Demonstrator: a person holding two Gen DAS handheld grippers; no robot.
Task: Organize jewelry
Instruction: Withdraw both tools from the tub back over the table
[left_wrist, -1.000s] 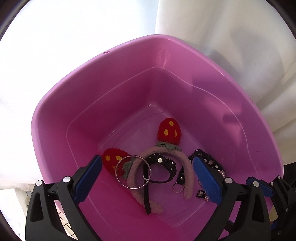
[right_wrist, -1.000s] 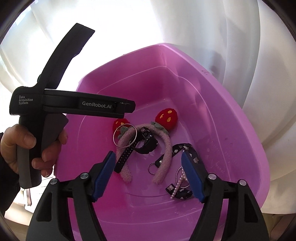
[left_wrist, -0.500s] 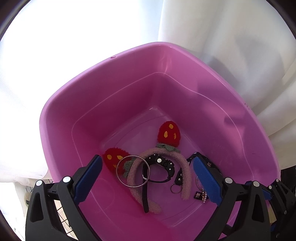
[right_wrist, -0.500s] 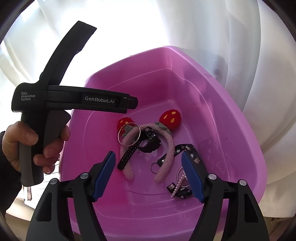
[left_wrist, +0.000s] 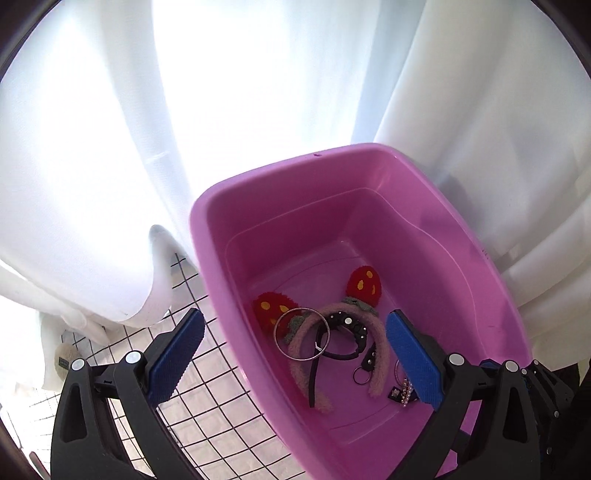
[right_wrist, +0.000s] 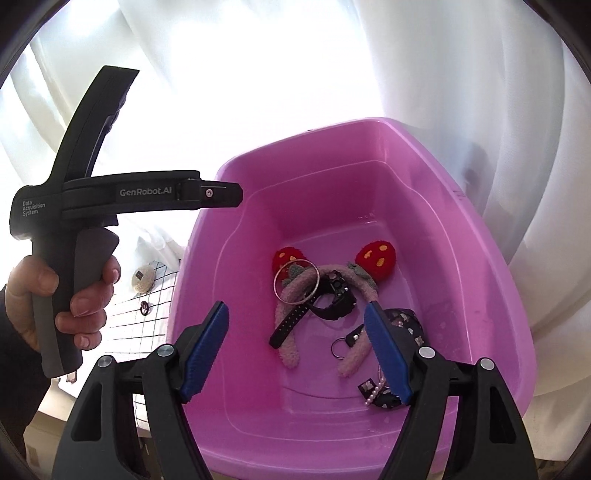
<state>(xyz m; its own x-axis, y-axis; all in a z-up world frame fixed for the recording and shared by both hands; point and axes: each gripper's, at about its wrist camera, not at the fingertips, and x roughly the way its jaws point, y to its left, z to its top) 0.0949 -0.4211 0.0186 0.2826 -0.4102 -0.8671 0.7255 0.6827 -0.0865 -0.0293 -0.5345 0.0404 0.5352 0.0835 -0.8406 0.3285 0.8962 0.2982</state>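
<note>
- While both tools hang over the pink plastic tub (left_wrist: 461, 266), the left gripper (left_wrist: 295, 354) and right gripper (right_wrist: 297, 347) stand spread, nothing between the blue pads.
- Fuzzy pink strawberry headband (right_wrist: 291, 288), thin silver bangle (right_wrist: 296, 281), black wristwatch (right_wrist: 334, 304) and pearl strand (right_wrist: 375, 393) lie heaped on the tub floor.
- White curtain (left_wrist: 110, 147) hangs behind.

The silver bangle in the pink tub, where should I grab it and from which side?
Take the silver bangle by its raised far rim, coming straight down from above with one finger inside the ring. It leans tilted on the fuzzy headband, so that edge looks clear of the pink tub floor.
</note>
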